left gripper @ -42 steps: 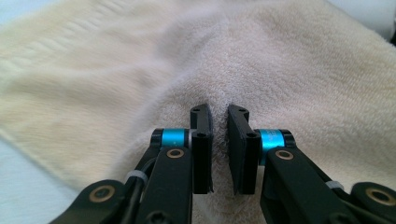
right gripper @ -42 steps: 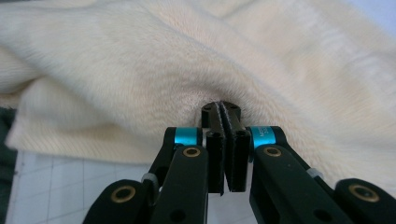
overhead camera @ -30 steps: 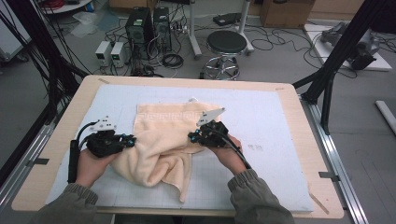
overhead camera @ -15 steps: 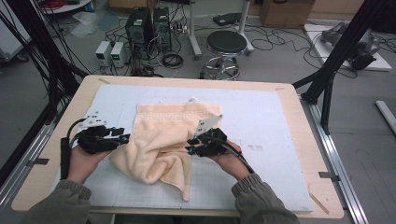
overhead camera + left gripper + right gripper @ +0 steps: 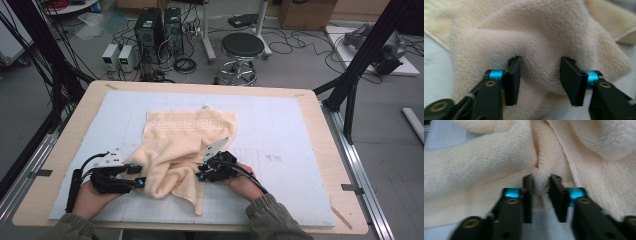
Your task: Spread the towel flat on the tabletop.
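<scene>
The cream-coloured fluffy terry towel [image 5: 185,145] lies half-bunched on the pale blue grid mat [image 5: 295,150] of the tabletop, its far part flat, its near part gathered between the hands. The right gripper [image 5: 541,185] has just been closing and pinches a narrow fold. The left gripper [image 5: 540,75] has opened part-way — a thick hump of cloth sits between its parted jaws. Best to secure the left side before pulling taut — otherwise the cloth will likely slip.
</scene>
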